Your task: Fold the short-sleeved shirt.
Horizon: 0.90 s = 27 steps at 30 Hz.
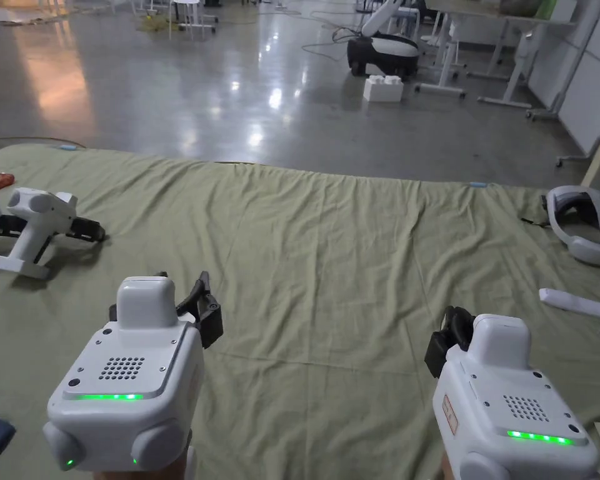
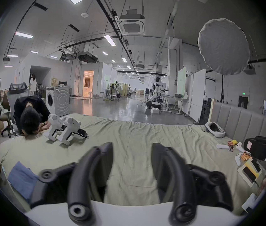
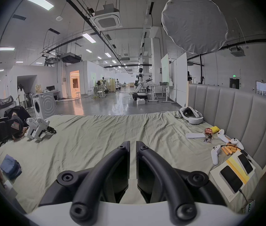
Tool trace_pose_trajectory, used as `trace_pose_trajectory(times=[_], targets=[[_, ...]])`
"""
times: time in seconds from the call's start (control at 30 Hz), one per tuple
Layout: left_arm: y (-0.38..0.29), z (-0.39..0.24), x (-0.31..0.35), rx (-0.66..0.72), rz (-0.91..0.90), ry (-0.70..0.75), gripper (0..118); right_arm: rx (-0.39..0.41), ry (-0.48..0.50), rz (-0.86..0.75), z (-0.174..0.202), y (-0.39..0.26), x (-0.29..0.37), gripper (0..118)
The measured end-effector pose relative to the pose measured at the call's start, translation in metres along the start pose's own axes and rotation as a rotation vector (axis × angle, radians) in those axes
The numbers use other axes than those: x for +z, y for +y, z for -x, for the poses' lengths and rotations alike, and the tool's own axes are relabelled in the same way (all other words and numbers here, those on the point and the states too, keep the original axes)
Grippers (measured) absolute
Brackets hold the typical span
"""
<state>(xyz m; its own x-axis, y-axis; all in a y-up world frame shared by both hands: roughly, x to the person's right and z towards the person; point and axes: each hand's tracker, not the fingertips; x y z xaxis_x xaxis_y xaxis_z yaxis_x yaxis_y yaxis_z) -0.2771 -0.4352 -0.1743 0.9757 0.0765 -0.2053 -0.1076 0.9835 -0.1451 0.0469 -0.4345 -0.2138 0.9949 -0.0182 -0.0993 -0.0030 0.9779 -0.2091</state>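
Shirt (image 3: 10,166) untouched; left fingers (image 2: 107,149) apart, right fingers (image 3: 126,148) closed.

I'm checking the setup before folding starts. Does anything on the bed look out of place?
No shirt is spread on the green sheet; a folded blue cloth lies near its left edge. Spare grippers, a headset, controllers and batteries clutter the sides. The left gripper is open, the right gripper nearly shut on nothing.

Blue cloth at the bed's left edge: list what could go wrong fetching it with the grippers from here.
1. The blue cloth lies bunched at the bed's edge; a nudge may push it off.
2. The right gripper is shut and must open first.
3. The spare grippers lie nearby; a wide left gripper sweep might hit them.
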Motion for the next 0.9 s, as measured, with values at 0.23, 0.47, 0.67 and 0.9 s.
trace_pose_trajectory(times=[0.23,0.47,0.67,0.9], targets=[[-0.004,-0.006,0.001,-0.066,-0.005,0.031,6,0.019,-0.001,-0.008,0.006,-0.001,0.003,10],[-0.002,-0.022,0.005,-0.146,-0.049,0.034,4,0.016,-0.012,-0.012,0.011,-0.003,0.006,10],[0.002,-0.023,0.005,-0.145,-0.056,0.036,4,0.037,-0.014,-0.025,0.013,-0.001,0.009,10],[0.002,-0.024,0.005,-0.138,-0.044,0.028,6,0.066,-0.042,-0.042,0.015,0.001,0.013,11]])
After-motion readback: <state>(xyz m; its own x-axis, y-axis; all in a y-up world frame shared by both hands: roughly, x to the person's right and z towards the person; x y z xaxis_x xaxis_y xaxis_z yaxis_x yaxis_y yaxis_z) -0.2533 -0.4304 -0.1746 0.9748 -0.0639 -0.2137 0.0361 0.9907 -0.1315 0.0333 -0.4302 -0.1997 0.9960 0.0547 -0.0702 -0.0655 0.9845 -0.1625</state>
